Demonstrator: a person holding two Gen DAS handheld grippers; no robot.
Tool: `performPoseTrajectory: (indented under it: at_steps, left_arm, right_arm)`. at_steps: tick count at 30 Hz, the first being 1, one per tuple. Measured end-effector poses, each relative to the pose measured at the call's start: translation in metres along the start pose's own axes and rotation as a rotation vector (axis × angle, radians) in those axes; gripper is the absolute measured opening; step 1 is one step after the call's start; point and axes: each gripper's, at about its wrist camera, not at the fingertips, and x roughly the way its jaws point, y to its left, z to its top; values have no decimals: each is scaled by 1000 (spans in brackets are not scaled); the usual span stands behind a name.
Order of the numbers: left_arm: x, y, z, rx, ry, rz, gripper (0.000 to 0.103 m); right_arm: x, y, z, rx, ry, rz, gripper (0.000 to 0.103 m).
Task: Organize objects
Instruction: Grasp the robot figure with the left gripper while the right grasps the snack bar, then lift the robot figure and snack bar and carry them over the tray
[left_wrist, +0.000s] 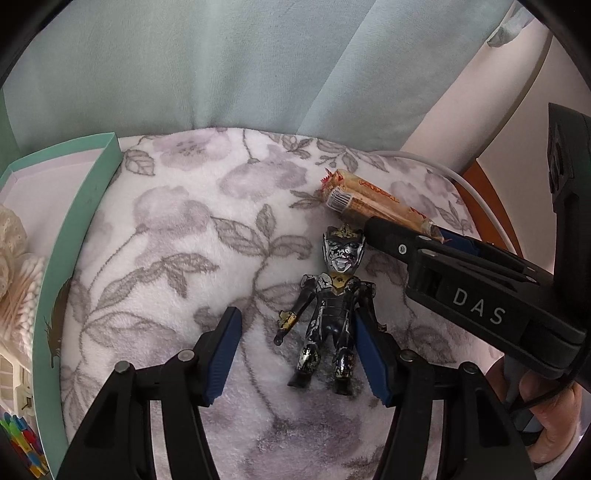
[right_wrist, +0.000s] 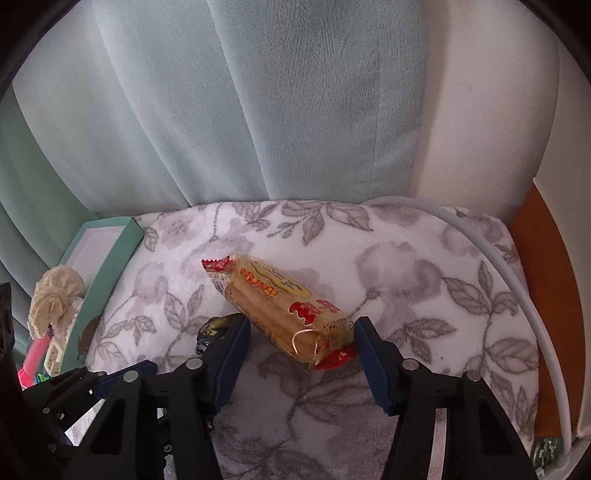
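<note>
Box (left_wrist: 79, 236) already had some bits in it, but toy figure (left_wrist: 330, 314) and snack pack (right_wrist: 284, 306) lay right of it between my wide-open left tongs (left_wrist: 297, 354) and right tongs (right_wrist: 301, 360).

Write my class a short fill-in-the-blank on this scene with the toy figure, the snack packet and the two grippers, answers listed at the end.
1. The toy figure lies on a blanket printed with grey ____.
2. The open right gripper has its fingers either side of the ____ packet's near end.
3. The box at the blanket's left edge is ____ in colour.
4. Both grippers' jaws are ____; the left gripper brackets the figure's legs.

Answers: flowers; snack; green; open
</note>
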Motion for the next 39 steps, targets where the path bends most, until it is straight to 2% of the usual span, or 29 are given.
performPoseTrajectory:
  at_steps: [4,9,13,27,39]
  left_arm:
    - [-1,-2,-1,5,0,-5,54]
    - [-3,-3,-2,6,6,-27,44]
    - [-4,-2,-3,3,10,-30,44]
    - [-19,11,-13,-31,7,-31,43]
    - [-50,39,-27,-89,-14,-5,43]
  right_arm:
    - [-1,3,1,-5,0,-4,38]
    - [-4,6,2,-11,-5,-1,28]
    - [-7,7,2,-5,-11,1,22]
    - [-35,3,-8,50,-59,2,21]
    - [-71,11,-38,109,-77,11,21]
